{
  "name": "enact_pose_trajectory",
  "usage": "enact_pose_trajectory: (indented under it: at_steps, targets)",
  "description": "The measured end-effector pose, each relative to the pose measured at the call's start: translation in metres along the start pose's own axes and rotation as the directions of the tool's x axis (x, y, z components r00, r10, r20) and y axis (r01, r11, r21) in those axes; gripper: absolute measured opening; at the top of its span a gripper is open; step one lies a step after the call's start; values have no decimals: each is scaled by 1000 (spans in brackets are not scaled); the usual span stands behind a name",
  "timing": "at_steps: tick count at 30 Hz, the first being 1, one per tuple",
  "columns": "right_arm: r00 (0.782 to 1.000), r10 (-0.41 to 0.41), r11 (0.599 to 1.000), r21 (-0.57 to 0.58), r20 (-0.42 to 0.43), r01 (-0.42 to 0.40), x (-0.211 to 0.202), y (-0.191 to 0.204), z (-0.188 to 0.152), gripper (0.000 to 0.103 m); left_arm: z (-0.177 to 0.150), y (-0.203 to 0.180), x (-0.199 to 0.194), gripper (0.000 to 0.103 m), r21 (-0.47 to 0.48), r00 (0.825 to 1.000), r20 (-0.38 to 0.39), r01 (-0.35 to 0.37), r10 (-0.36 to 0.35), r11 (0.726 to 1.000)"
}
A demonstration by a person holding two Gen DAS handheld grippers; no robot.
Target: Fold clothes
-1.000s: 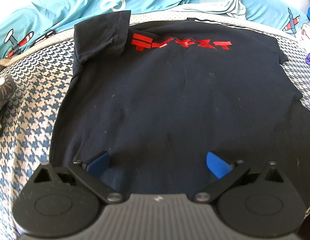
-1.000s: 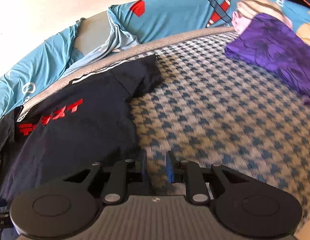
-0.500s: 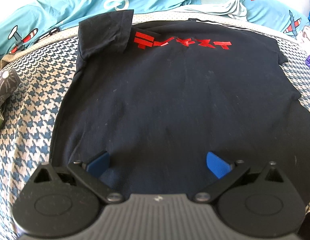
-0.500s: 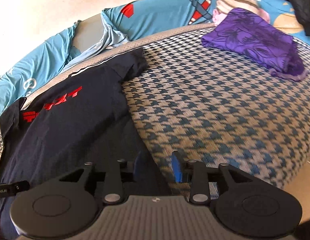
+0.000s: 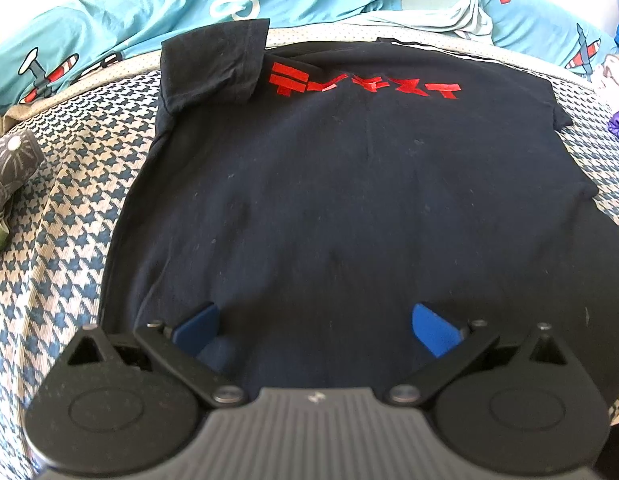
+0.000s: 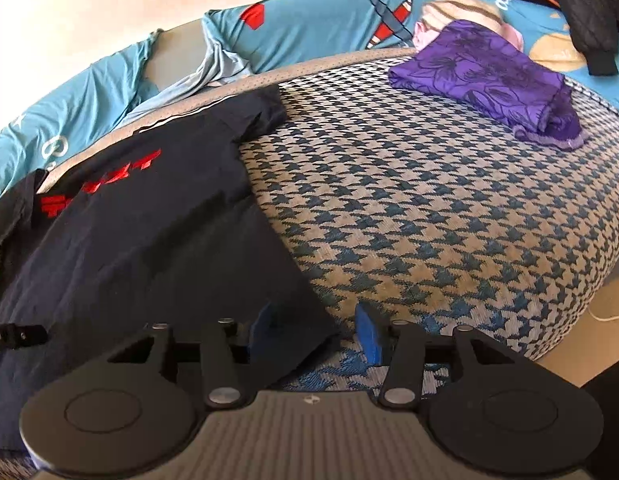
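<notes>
1. Looking through the left wrist view: the left gripper (image 5: pixel 315 326) hovers with its jaws spread wide and empty above the hem of the black cotton T-shirt with red lettering (image 5: pixel 349 184), which lies flat on the houndstooth-patterned bed (image 5: pixel 65 216); one sleeve is already folded in.
2. Right wrist view: the right gripper (image 6: pixel 315 330) has just been opening, jaws partly apart, straddling the T-shirt's (image 6: pixel 141 248) bottom corner without pinching it. I'd get both layers fully between the pads before closing.
3. Both grippers angle downward toward the bed.

Bright daylight, soft shadows; heavy fisheye bending at edges, corners vignetted; slight blur lower right view.
</notes>
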State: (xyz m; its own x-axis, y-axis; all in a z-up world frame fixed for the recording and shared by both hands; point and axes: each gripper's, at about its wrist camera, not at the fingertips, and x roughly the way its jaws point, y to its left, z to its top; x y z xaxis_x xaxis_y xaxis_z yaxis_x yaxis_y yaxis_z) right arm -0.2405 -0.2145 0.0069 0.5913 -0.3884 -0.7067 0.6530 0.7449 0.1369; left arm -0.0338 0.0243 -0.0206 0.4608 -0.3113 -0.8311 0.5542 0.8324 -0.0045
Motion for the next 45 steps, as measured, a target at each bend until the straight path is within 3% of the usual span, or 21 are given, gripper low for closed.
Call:
enact_pose_trajectory:
  at_steps: [6, 9, 12, 27, 34, 41, 45]
  targets:
    - [1000, 1, 998, -66, 9, -1, -2, 11, -6, 16, -3, -1, -1, 103, -2, 1000, 7, -4, 4, 1000]
    - [1000, -10, 997, -82, 14, 12, -2, 13, -8, 7, -4, -1, -2, 103, -4, 1000, 9, -5, 5, 1000]
    - [1000, -23, 996, -81, 14, 24, -5, 14, -8, 5, -5, -1, -3, 103, -5, 1000, 11, -5, 5, 1000]
    - [992, -129, 991, -35, 8, 129, -17, 8, -18, 5, -19, -3, -13, 103, 3, 1000, -1, -2, 2, 1000]
    - [986, -164, 986, 31, 44, 163, -27, 2, -16, 18, -27, -5, -20, 103, -1, 1000, -7, -13, 13, 1000]
    - [993, -65, 997, -33, 103, 69, -33, 16, -18, 21, -29, -5, -24, 103, -14, 1000, -11, -14, 14, 1000]
    - [993, 34, 996, -85, 112, -24, -33, 33, -21, 29, -29, 1, -28, 103, -51, 999, 17, -42, 43, 998]
